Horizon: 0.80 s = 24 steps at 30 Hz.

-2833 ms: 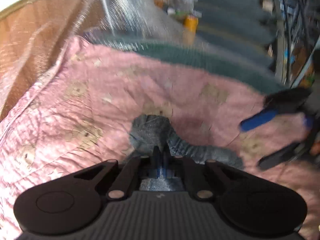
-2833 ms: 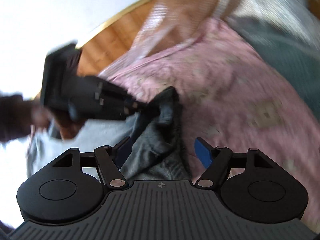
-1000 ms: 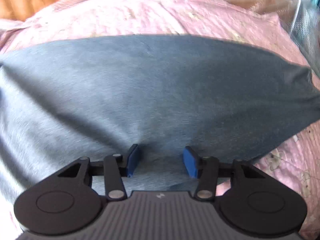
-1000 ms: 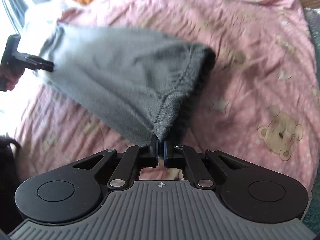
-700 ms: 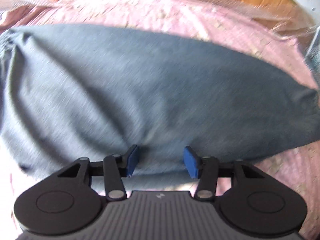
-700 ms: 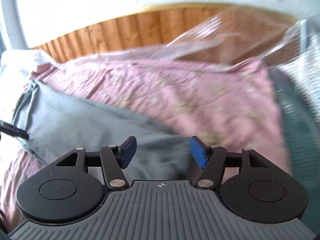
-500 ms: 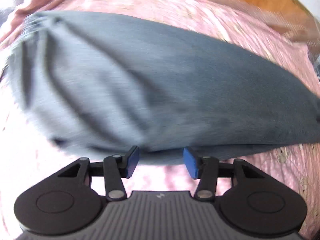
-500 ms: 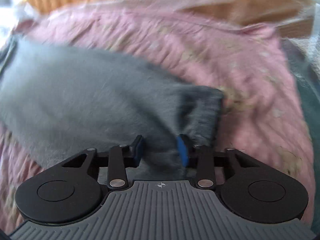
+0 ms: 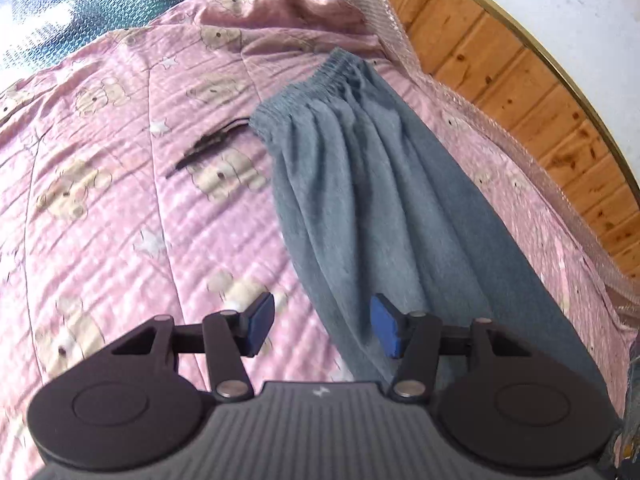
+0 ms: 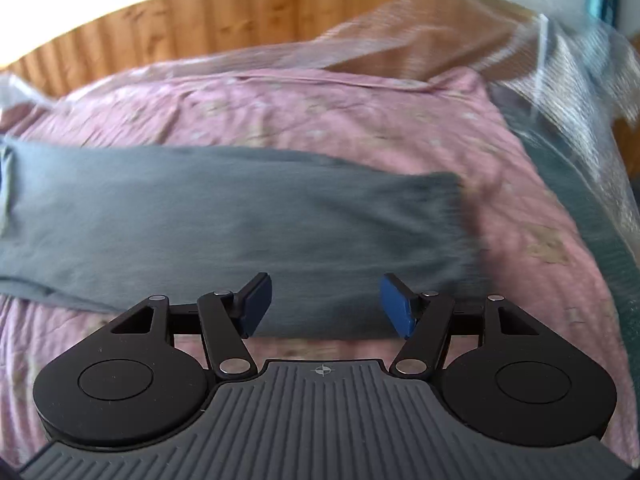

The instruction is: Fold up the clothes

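— Where's the garment?

— The long grey fleece trousers (image 9: pixel 372 184) lie flat on the pink bear-print quilt (image 9: pixel 120 184) of the bed, elastic waistband at the far end in the left view, beside the wooden headboard (image 9: pixel 532 92).

— And the tools?

— Left tool (image 9: pixel 322 330) spread wide over the trousers' edge, gripping nothing. Right tool (image 10: pixel 326 302) likewise spread, empty, above the cloth (image 10: pixel 224 216).

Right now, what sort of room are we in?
Most likely a bedroom. A pink quilt printed with bears and stars covers a bed, a wooden headboard stands behind it, and grey trousers lie flat on top.
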Each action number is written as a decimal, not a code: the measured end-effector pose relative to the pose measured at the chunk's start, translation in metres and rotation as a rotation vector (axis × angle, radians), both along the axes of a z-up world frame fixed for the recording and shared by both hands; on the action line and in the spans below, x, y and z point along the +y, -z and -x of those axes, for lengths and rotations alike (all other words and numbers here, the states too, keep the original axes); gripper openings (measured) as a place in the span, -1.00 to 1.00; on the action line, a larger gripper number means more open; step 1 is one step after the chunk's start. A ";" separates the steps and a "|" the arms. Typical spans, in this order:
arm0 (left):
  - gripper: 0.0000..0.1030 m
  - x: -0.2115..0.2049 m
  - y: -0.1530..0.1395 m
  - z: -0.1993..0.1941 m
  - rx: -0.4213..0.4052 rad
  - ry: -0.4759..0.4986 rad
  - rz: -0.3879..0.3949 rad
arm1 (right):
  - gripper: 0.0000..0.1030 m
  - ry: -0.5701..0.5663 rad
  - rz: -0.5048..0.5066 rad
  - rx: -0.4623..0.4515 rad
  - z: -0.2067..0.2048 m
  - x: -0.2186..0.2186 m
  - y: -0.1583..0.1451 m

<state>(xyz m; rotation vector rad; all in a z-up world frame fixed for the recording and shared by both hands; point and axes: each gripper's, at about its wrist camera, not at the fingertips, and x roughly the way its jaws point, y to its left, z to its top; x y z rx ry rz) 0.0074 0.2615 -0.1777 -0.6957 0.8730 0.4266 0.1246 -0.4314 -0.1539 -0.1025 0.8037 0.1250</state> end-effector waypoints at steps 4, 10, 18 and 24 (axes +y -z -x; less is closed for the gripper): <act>0.11 0.061 0.017 -0.017 -0.086 0.008 0.062 | 0.43 0.007 0.015 0.028 0.026 0.088 -0.010; 0.13 0.125 0.047 -0.050 -0.160 0.000 0.184 | 0.71 -0.254 0.073 0.013 0.059 0.247 -0.011; 0.13 0.127 0.041 -0.112 -0.288 0.156 0.210 | 0.75 -0.650 0.203 -0.035 0.085 0.445 -0.007; 0.14 0.084 0.030 -0.147 -0.247 0.411 0.124 | 0.75 -0.773 0.207 -0.047 0.048 0.549 0.008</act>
